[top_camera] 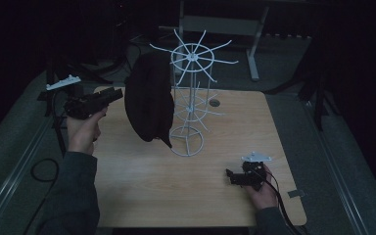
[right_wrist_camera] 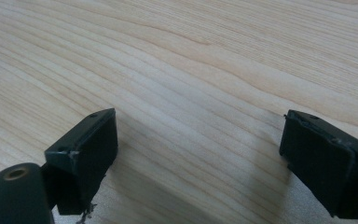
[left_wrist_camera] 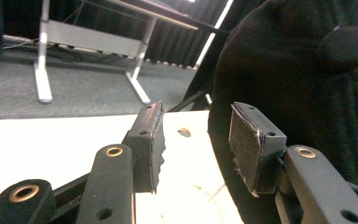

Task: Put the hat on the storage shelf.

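A black cap (top_camera: 149,100) hangs from the white wire rack (top_camera: 191,98) near the middle of the wooden worktop (top_camera: 142,181). The left gripper (top_camera: 115,94) is raised just beside the cap's left edge, fingers (left_wrist_camera: 151,140) apart and empty. The right gripper (top_camera: 231,177) sits low near the worktop's front right, fingers spread wide over bare wood, well apart from the rack.
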Available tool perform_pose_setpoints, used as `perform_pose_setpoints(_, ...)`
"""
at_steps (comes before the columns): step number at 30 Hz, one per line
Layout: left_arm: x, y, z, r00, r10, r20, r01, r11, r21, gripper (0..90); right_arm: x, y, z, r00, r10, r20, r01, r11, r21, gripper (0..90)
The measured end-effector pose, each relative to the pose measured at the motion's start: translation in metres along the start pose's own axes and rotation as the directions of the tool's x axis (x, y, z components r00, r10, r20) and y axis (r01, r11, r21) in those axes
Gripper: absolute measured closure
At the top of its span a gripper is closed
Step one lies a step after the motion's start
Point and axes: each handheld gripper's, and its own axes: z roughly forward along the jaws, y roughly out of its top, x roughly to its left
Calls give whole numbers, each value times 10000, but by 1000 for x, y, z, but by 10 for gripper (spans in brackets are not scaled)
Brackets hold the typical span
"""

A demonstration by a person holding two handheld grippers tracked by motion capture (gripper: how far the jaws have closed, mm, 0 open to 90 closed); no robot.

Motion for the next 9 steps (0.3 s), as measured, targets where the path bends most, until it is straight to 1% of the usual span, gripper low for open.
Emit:
perform_pose_setpoints(2,-1,-1,1,9994,118,-334,-111,9997,203,554,0,0,0,10000,-7,7,7,10000,-7,110)
perform_pose_setpoints(9,-2,-2,3,9950,313,-946,-265,9983,522,544,0,0,0,10000,-14,12,14,10000,-8,110)
